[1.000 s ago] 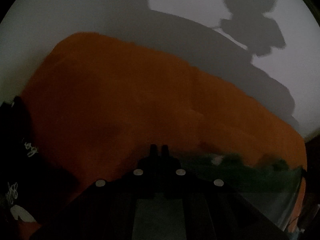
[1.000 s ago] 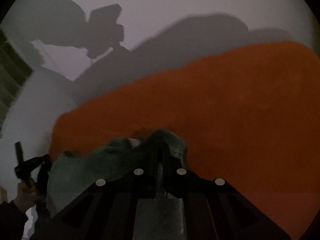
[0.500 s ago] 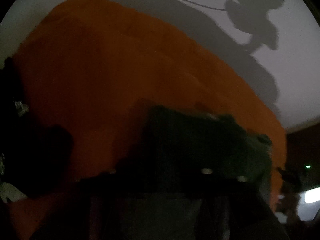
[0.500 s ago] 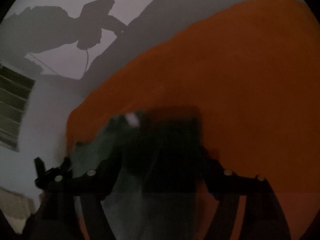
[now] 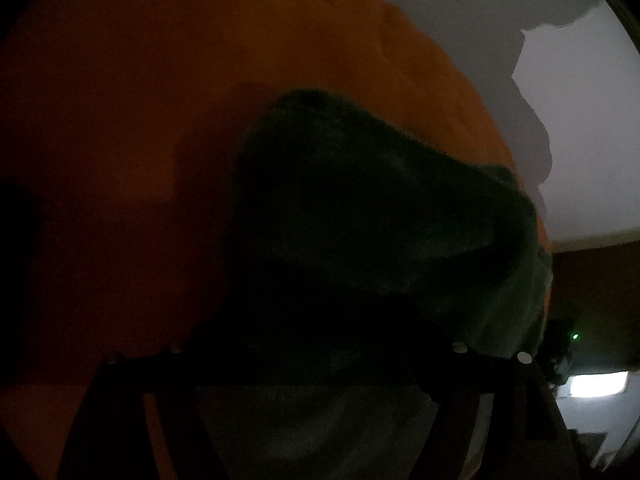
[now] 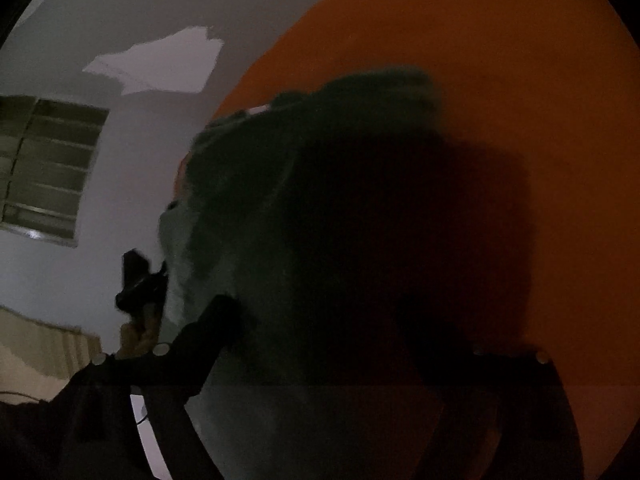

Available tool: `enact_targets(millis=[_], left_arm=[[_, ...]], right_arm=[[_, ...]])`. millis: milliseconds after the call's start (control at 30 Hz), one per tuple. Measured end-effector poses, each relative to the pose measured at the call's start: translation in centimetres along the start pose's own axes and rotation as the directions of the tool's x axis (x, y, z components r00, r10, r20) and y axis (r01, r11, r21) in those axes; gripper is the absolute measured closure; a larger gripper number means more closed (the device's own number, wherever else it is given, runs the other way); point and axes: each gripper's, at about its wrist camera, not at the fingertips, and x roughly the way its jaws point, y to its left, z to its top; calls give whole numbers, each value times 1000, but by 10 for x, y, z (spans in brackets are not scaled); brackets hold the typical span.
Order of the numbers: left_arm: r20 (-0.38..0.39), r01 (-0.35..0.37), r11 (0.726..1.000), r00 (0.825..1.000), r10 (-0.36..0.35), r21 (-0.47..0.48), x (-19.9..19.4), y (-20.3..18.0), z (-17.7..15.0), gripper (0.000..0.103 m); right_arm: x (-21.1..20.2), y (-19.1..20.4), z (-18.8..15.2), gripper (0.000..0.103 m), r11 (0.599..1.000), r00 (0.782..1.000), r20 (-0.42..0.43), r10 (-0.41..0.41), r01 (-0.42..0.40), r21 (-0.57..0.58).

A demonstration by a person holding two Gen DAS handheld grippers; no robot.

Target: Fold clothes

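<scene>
Filling the middle of both wrist views, a dark green garment (image 5: 372, 200) of soft, fuzzy-edged fabric is seen lying bunched on a smooth orange cover (image 5: 160, 80), its outline rounded and lumpy rather than flat. A small pale tag is visible at the garment's upper edge in the right wrist view (image 6: 320, 200). The garment's long axis cannot be told, as much of it is lost in deep shadow. The left gripper (image 5: 316, 344) is largely hidden under the dark cloth; its jaws appear spread wide, with the frame screws far apart, though whether any fabric is held cannot be told. The right gripper (image 6: 360, 332) likewise shows its jaws spread wide, one black finger (image 6: 216, 320) lying against the garment's pale left edge, and a grasp cannot be confirmed. Beyond the orange cover, a pale grey wall (image 6: 120, 184) crossed by large shadows is seen, with a barred window (image 6: 48, 168) at the left. The other gripper, held by a hand (image 6: 138, 330), is visible just beside the garment's left edge.
</scene>
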Motion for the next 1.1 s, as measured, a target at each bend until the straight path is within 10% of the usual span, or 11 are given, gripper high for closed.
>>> enact_targets(millis=[67, 167, 267, 667, 933, 1100], left_arm=[[24, -21, 1000, 1000, 20, 17, 1, -6, 2, 30], [57, -54, 998, 997, 52, 35, 2, -16, 0, 63], [87, -91, 996, 992, 89, 11, -1, -24, -6, 70], [136, 20, 1000, 990, -18, -14, -35, -117, -45, 72], [41, 148, 988, 988, -150, 48, 33, -292, -66, 72], [-3, 78, 989, 997, -78, 122, 92, -363, -88, 72]], right_arm=[[11, 5, 12, 14, 999, 999, -38, 32, -32, -15], [35, 12, 27, 15, 999, 993, -115, -5, 1, -34], [39, 11, 33, 75, 999, 992, -121, -29, 24, -39], [-139, -28, 33, 82, 998, 998, 39, -58, 59, -20], [-322, -112, 40, 82, 981, 974, 117, -195, 191, 42], [-397, -195, 75, 66, 949, 952, 74, -298, 286, 136]])
